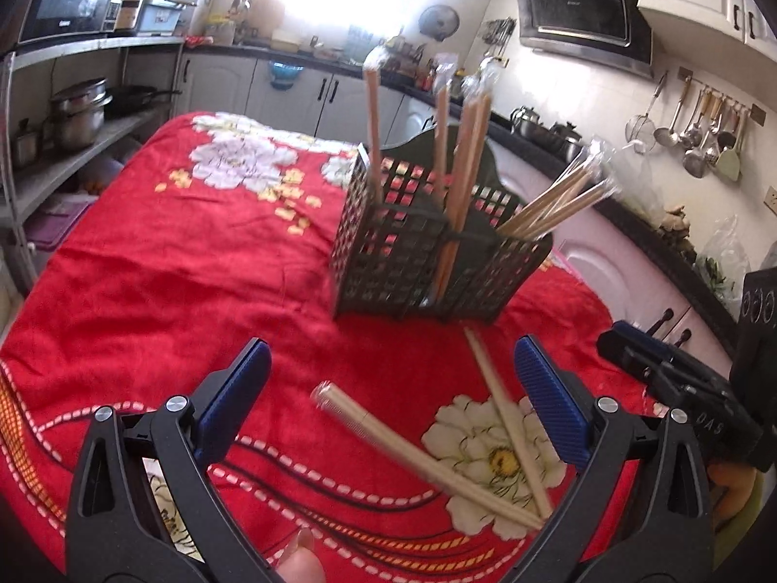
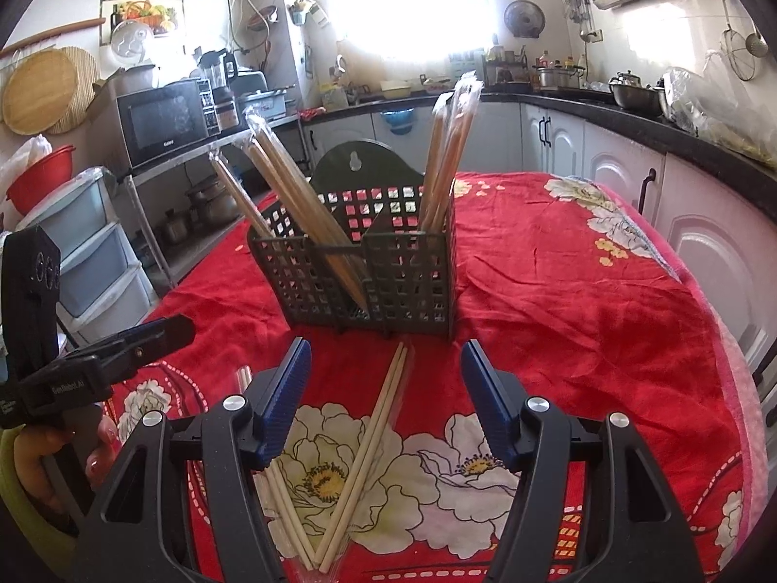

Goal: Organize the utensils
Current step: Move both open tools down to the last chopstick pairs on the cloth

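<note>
1. My left gripper (image 1: 391, 401) hangs over the tabletop (image 1: 170, 262), which is draped in a red floral cloth; its blue-padded jaws stand wide apart and hold nothing.
2. My right gripper (image 2: 386, 401) is likewise well open and empty, with a pair of loose chopsticks (image 2: 369, 456) lying on the cloth between and below its jaws (not touched by the pads).
3. A second wrapped pair (image 1: 427, 456) lies beside it; the two cross near their lower ends over a white printed flower, forming a V in the right wrist view.
4. The dark lattice utensil basket (image 1: 413, 262) stands upright just beyond the loose pairs, with wrapped chopsticks (image 1: 456, 155) standing or leaning in its compartments.
5. The room is a kitchen: a microwave (image 2: 165, 121) sits on a steel shelf, with pots (image 1: 80, 111) on a shelf below.
6. White cabinets under a dark counter (image 2: 680, 141) run around the walls, and a bright window glares behind.
7. A range hood (image 1: 582, 9) hangs above, and ladles and strainers (image 1: 699, 131) dangle from a wall rail.
</note>
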Demonstrator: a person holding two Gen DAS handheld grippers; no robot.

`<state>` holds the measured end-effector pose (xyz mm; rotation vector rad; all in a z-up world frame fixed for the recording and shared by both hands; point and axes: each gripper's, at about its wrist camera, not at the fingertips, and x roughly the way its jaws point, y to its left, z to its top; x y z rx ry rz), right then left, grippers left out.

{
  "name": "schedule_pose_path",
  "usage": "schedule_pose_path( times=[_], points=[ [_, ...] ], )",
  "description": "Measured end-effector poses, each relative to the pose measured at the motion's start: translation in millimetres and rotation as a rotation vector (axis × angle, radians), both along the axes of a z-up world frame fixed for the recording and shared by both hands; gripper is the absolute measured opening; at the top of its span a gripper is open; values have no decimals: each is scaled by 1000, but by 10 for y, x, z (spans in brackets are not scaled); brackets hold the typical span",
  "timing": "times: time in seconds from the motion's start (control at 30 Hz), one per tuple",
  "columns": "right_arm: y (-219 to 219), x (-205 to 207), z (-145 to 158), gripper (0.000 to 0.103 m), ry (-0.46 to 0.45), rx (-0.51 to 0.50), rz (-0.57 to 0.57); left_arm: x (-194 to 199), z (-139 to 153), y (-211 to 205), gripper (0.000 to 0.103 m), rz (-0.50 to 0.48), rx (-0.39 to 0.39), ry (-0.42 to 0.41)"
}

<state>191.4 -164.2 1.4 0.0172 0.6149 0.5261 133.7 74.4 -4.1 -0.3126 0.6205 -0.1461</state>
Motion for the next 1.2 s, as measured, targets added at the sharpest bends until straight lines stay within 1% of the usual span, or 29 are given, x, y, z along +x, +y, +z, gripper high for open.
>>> schedule_pose_path(
  times=[0.3, 0.57, 0.6, 0.63, 0.7, 0.83, 0.9, 1.2],
  points=[
    [79, 67, -110, 62, 49, -18, 17, 10, -253, 124, 92, 1, -38, 100],
    [126, 238, -271, 62, 125, -30, 20, 37, -420, 148, 92, -34, -103, 166],
    [137, 271, -298, 62, 137, -33, 22, 42, -433, 142, 88, -40, -107, 170],
    [147, 299, -324, 62, 144, -36, 22, 52, -445, 131, 80, -50, -112, 177],
    [176, 351, -366, 62, 161, -42, 24, 74, -476, 104, 70, -72, -126, 192],
    [257, 481, -443, 62, 189, -58, 32, 137, -578, 62, 62, -102, -158, 237],
    [302, 538, -476, 62, 197, -69, 35, 160, -609, 51, 60, -104, -162, 249],
    [573, 774, -677, 62, 231, -132, 50, 254, -640, 92, 60, -103, -194, 264]
  ],
)
